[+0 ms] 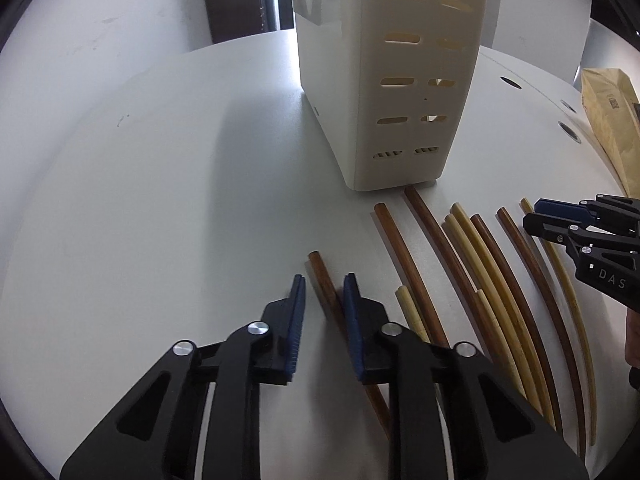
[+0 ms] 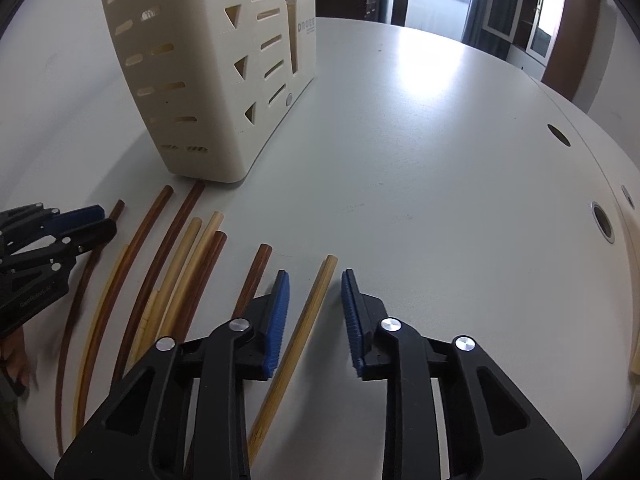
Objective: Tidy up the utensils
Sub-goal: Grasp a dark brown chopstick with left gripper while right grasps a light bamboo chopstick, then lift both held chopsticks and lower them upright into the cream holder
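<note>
my left gripper [image 1: 324,300] is spread low over the white bench [image 1: 160,200], with the end of a dark brown chopstick [image 1: 322,276] between its blue pads. my right gripper [image 2: 314,300] is spread too, a pale bamboo chopstick [image 2: 308,312] lying between its fingers. the other chopsticks [image 2: 176,264] lie side by side between the two. the cream slotted holder [image 2: 192,80] stands upper left in the right view, just past their tips.

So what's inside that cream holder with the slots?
Through the slots of the cream holder only pale inner walls and light show. No utensil is visible inside, but its walls hide most of the interior. The chopsticks all lie on the table.
</note>
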A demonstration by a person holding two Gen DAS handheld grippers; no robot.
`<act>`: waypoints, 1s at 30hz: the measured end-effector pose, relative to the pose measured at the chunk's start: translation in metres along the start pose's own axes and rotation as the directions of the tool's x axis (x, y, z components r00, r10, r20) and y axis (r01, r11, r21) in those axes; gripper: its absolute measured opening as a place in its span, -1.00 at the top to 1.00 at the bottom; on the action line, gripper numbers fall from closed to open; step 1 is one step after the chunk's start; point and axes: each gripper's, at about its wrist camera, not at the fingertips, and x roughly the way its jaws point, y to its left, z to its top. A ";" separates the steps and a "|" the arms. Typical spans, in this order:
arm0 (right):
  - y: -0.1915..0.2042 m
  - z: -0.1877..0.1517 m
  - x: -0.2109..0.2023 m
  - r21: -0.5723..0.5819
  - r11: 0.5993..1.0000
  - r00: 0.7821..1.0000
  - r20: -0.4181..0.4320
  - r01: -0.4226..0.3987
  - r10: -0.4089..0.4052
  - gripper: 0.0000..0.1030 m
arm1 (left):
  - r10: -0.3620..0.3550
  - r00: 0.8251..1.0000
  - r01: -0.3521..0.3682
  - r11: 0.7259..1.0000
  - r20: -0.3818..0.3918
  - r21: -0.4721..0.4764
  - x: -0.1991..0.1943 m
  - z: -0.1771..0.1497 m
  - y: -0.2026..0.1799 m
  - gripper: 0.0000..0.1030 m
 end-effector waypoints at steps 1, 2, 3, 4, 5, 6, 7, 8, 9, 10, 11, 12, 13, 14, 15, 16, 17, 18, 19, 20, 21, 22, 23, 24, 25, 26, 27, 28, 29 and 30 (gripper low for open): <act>-0.001 0.001 0.000 0.006 1.000 1.000 -0.002 -0.006 0.006 0.78 | 0.004 1.000 -0.004 1.000 0.000 0.005 0.000 0.000 0.001 0.78; -0.002 0.002 0.001 0.011 1.000 1.000 -0.003 -0.011 0.011 0.80 | 0.007 1.000 -0.007 1.000 0.000 0.009 0.000 0.001 0.000 0.81; -0.003 0.003 0.002 0.013 1.000 1.000 -0.002 -0.013 0.013 0.83 | 0.010 1.000 -0.010 1.000 -0.001 0.014 0.000 0.001 0.000 0.83; -0.004 0.003 0.002 0.016 1.000 1.000 0.000 -0.017 0.017 0.85 | 0.012 1.000 -0.012 1.000 -0.002 0.017 0.000 0.001 0.001 0.87; -0.005 0.004 0.003 0.022 1.000 1.000 0.001 -0.021 0.021 0.87 | 0.016 1.000 -0.016 1.000 0.001 0.017 -0.001 0.001 0.000 0.87; -0.006 0.004 0.003 0.026 0.999 1.000 0.002 -0.024 0.024 0.87 | 0.025 1.000 -0.025 1.000 0.002 0.018 -0.001 0.001 -0.001 0.87; -0.006 0.005 0.003 0.034 0.999 0.999 0.002 -0.032 0.032 0.87 | 0.027 1.000 -0.027 0.999 0.003 0.018 -0.001 0.000 -0.002 0.87; -0.007 0.005 0.003 0.041 0.998 0.999 0.004 -0.040 0.040 0.87 | 0.022 1.000 -0.022 1.000 0.006 0.013 -0.002 0.000 -0.001 0.88; -0.007 0.006 0.002 0.045 0.998 0.999 0.011 -0.044 0.044 0.87 | 0.022 1.000 -0.022 1.000 0.012 0.011 -0.005 0.000 -0.001 0.88; -0.008 0.007 0.000 0.046 0.998 0.999 0.021 -0.047 0.046 0.87 | 0.021 0.999 -0.022 1.000 0.024 0.008 -0.007 0.003 -0.001 0.88; -0.008 0.009 -0.002 0.047 0.998 0.998 0.032 -0.050 0.049 0.87 | 0.018 0.999 -0.018 1.000 0.039 0.000 -0.011 0.005 -0.001 0.88; -0.008 0.010 -0.006 0.048 0.997 0.998 0.045 -0.054 0.052 0.87 | 0.016 0.999 -0.015 1.000 0.052 -0.008 -0.016 0.007 0.001 0.88; -0.008 0.013 -0.010 0.047 0.997 0.997 0.058 -0.056 0.053 0.87 | 0.014 0.998 -0.013 1.000 0.068 -0.019 -0.020 0.009 0.001 0.88; -0.008 0.015 -0.014 0.044 0.997 0.996 0.072 -0.056 0.053 0.87 | 0.012 0.996 -0.010 1.000 0.083 -0.027 -0.025 0.011 0.002 0.88; -0.007 0.017 -0.018 0.041 0.997 0.995 0.084 -0.058 0.054 0.87 | 0.009 0.995 -0.005 0.999 0.099 -0.037 -0.030 0.013 0.004 0.88; -0.006 0.019 -0.022 0.038 0.997 0.993 0.098 -0.062 0.058 0.87 | 0.002 0.993 0.003 0.999 0.116 -0.047 -0.036 0.015 0.006 0.88; -0.005 0.021 -0.027 0.034 0.997 0.992 0.110 -0.066 0.062 0.87 | -0.006 0.991 0.013 0.998 0.131 -0.056 -0.041 0.016 0.008 0.88; -0.004 0.023 -0.030 0.030 0.997 0.990 0.123 -0.069 0.065 0.87 | -0.012 0.989 0.022 0.998 0.144 -0.064 -0.046 0.016 0.009 0.88; -0.003 0.025 -0.035 0.024 0.997 0.988 0.136 -0.073 0.069 0.87 | -0.018 0.987 0.029 0.997 0.158 -0.071 -0.050 0.018 0.009 0.88; -0.002 0.027 -0.039 0.019 0.997 0.986 0.149 -0.075 0.071 0.87 | -0.022 0.985 0.035 0.996 0.171 -0.077 -0.055 0.020 0.011 0.88; -0.001 0.028 -0.044 0.014 0.997 0.984 0.162 -0.075 0.072 0.87 | -0.025 0.983 0.041 0.996 0.183 -0.082 -0.058 0.021 0.011 0.88; 0.000 0.031 -0.049 0.008 0.997 0.982 0.177 -0.074 0.071 0.87 | -0.030 0.980 0.048 0.995 0.197 -0.086 -0.064 0.022 0.013 0.88; 0.000 0.033 -0.053 0.005 0.997 0.979 0.192 -0.073 0.071 0.87 | -0.033 0.977 0.053 0.994 0.210 -0.091 -0.069 0.024 0.013 0.88; 0.000 0.035 -0.058 0.004 0.997 0.976 0.206 -0.075 0.072 0.87 | -0.032 0.974 0.055 0.994 0.226 -0.096 -0.074 0.025 0.014 0.88; -0.002 0.038 -0.062 0.003 0.997 0.972 0.223 -0.077 0.074 0.87 | -0.028 0.970 0.054 0.994 0.241 -0.100 -0.080 0.025 0.015 0.88; -0.001 0.038 -0.068 0.002 0.997 0.968 0.240 -0.080 0.077 0.87 | -0.021 0.966 0.049 0.994 0.258 -0.103 -0.087 0.027 0.016 0.88; -0.001 0.038 -0.073 -0.002 0.996 0.962 0.259 -0.084 0.081 0.87 | -0.013 0.961 0.043 0.994 0.277 -0.102 -0.094 0.028 0.015 0.88; 0.000 0.039 -0.079 -0.006 0.996 0.957 0.278 -0.085 0.084 0.87 | -0.009 0.956 0.039 0.995 0.294 -0.097 -0.100 0.029 0.014 0.88; 0.003 0.040 -0.084 -0.009 0.996 0.951 0.297 -0.085 0.084 0.87 | -0.014 0.951 0.043 0.995 0.309 -0.089 -0.105 0.031 0.013 0.88; 0.004 0.039 -0.090 -0.013 0.996 0.945 0.316 -0.086 0.086 0.87 | -0.022 0.947 0.053 0.995 0.321 -0.087 -0.110 0.032 0.012 0.88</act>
